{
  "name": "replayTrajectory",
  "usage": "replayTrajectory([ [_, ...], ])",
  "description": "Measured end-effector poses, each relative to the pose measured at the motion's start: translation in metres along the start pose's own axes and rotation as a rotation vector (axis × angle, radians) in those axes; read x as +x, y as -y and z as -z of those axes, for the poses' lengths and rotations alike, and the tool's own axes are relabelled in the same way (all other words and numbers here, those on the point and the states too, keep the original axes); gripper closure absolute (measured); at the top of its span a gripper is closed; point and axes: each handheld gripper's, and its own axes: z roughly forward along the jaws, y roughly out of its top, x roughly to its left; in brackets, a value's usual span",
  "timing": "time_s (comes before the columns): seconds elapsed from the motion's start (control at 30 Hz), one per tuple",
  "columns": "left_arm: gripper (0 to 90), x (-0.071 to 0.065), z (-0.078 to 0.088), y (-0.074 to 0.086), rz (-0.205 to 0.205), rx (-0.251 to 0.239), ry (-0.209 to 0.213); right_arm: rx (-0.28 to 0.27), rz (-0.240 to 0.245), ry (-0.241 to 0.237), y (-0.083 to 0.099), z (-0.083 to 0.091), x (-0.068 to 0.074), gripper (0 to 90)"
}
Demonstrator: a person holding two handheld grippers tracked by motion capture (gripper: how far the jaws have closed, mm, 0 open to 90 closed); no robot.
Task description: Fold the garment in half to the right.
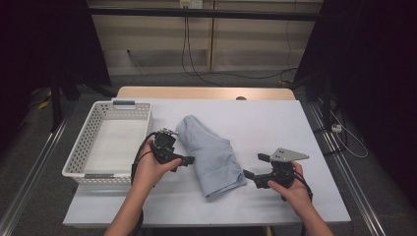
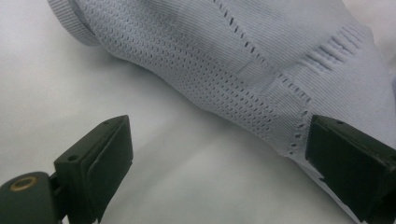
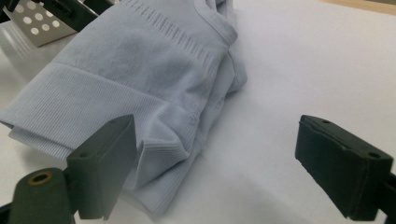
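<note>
Nearest, at the front of the white counter [image 1: 275, 123]: two hands, one hand-held gripper apiece, both aimed inward at the folded pale-blue knit garment [image 1: 211, 152] lying between them. Right hand-held gripper [image 1: 249, 176] low beside the near end of the garment, jaws wide apart with nothing clamped, one black pad just next to the ribbed hem [image 3: 93, 105], the other over bare counter. Probably set there to take the near folded corner. Left hand-held gripper [image 1: 189, 160] along the garment's left edge, jaws likewise spread and gripping nothing, the far pad right at the perforated knit border [image 2: 261, 112]; touching or just short of it, hard to tell. Likely a paired approach from both sides, so as to lift the bundle without undoing the fold.

Garment diagonal across the middle of the counter, flat, folded over on itself, apart from the basket.

Farther left: white perforated plastic basket [image 1: 142, 114] on the counter's left edge, open-topped, nothing visible inside. Apparently the destination.

Beyond, bare counter and a strip of wood at the back edge [image 1: 206, 92].
</note>
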Motion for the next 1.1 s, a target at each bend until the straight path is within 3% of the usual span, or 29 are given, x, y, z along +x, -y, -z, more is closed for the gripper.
replayTrajectory([
  [0.63,5.8,-0.005,-0.007,-0.006,0.005,0.021,0.036,-0.003,0.001,0.027,0.008,0.014,0.002,11.9],
  [1.1,5.3,-0.01,-0.013,-0.009,0.015,0.014,0.037,0.001,-0.002,0.038,0.01,0.018,0.004,12.2],
])
